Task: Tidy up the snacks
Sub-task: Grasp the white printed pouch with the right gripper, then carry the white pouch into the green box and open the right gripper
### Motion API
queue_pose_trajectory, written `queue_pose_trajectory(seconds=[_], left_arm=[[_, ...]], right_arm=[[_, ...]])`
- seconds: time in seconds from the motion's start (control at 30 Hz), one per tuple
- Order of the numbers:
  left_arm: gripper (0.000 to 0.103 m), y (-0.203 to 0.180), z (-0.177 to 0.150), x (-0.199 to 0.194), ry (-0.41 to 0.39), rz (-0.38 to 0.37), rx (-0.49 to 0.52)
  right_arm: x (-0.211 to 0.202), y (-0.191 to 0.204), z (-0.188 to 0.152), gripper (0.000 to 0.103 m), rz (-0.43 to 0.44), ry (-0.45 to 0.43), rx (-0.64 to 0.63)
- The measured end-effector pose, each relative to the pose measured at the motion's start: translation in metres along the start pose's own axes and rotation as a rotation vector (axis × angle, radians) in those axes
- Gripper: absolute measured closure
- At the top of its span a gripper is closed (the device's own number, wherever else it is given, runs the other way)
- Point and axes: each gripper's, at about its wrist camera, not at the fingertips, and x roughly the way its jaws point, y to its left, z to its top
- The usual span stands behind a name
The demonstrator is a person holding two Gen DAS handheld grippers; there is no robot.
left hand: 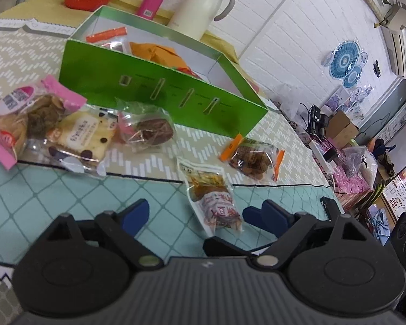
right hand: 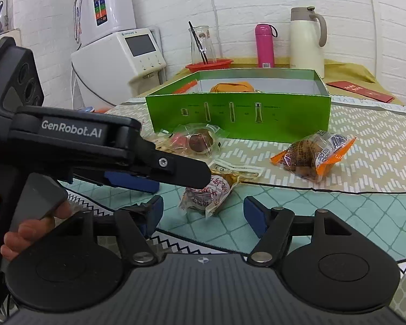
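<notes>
A clear pouch with red print (left hand: 213,203) (right hand: 203,197) lies on the teal mat between the wide-apart jaws of my left gripper (left hand: 197,214); the pads do not press on it. From the right wrist view the left gripper (right hand: 192,176) hangs just over that pouch. My right gripper (right hand: 203,214) stands open right behind the pouch, holding nothing. The green box (left hand: 108,81) (right hand: 297,113) further back holds orange packets (left hand: 154,51) (right hand: 232,86). Before it lie an orange-ended packet (left hand: 253,157) (right hand: 311,157), a clear-wrapped brown cake (left hand: 149,132) (right hand: 197,140), a chip cookie pack (left hand: 81,138) and a pink pack (left hand: 21,119).
Behind the box stand a pink bottle (right hand: 264,46), a cream jug (right hand: 307,46) and a red basket (right hand: 209,65) with a glass carafe (right hand: 201,43). A white appliance (right hand: 116,54) is at the left, a red envelope (right hand: 360,90) at the right. A person's hand (right hand: 38,222) grips the left handle.
</notes>
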Motion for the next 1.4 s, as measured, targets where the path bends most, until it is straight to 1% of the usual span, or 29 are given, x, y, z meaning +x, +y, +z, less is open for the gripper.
queue_pose_trajectory(seconds=[0.03,0.07,0.1,0.13,0.23,0.27,0.3,0.33,0.5,0.6,0.7,0.9,1.03,1.2,1.4], left_arm=[[0.024,0.000,0.003,0.002,0.008,-0.010,0.004],[0.036,0.000,0.005,0.005,0.019,-0.021,0.009],[0.041,0.000,0.007,0.008,0.028,-0.027,0.010],[0.041,0.000,0.009,0.012,0.033,-0.026,0.011],[0.041,-0.001,0.014,0.017,0.034,-0.020,0.023],[0.044,-0.003,0.014,0.019,0.038,-0.016,0.039],[0.064,-0.005,0.014,0.020,0.044,-0.015,0.059],[0.065,-0.007,0.012,0.021,0.050,-0.021,0.071],[0.073,-0.016,0.006,0.015,0.029,-0.004,0.112],[0.074,-0.021,0.010,0.008,0.005,-0.013,0.126],[0.074,-0.027,0.019,0.002,-0.029,-0.028,0.134],[0.075,-0.042,0.049,-0.004,-0.093,-0.047,0.170],[0.075,-0.050,0.073,-0.001,-0.127,-0.074,0.179],[0.076,-0.053,0.098,0.019,-0.128,-0.092,0.172],[0.076,-0.052,0.120,0.050,-0.104,-0.085,0.171]], right_arm=[[0.002,0.000,0.001,0.000,0.002,0.001,0.004],[0.004,0.000,0.003,0.000,0.004,0.001,0.008],[0.006,0.000,0.004,0.000,0.004,0.002,0.014],[0.008,0.000,0.005,0.001,0.003,0.004,0.019],[0.014,0.001,0.006,0.008,-0.012,0.013,0.021],[0.015,0.001,0.005,0.011,-0.018,0.012,0.023],[0.016,0.001,0.005,0.021,-0.024,0.014,0.029],[0.018,0.000,0.004,0.027,-0.031,0.018,0.038],[0.014,0.004,0.002,0.031,-0.046,0.013,0.013],[0.009,0.002,0.006,0.032,-0.034,-0.007,0.030],[0.002,0.003,0.015,0.032,-0.034,-0.045,0.018],[-0.002,-0.006,0.042,0.032,-0.033,-0.121,0.008],[-0.001,-0.013,0.060,0.032,-0.053,-0.175,-0.007],[0.011,-0.032,0.077,0.032,-0.080,-0.207,0.010],[0.030,-0.054,0.089,0.032,-0.117,-0.197,0.037]])
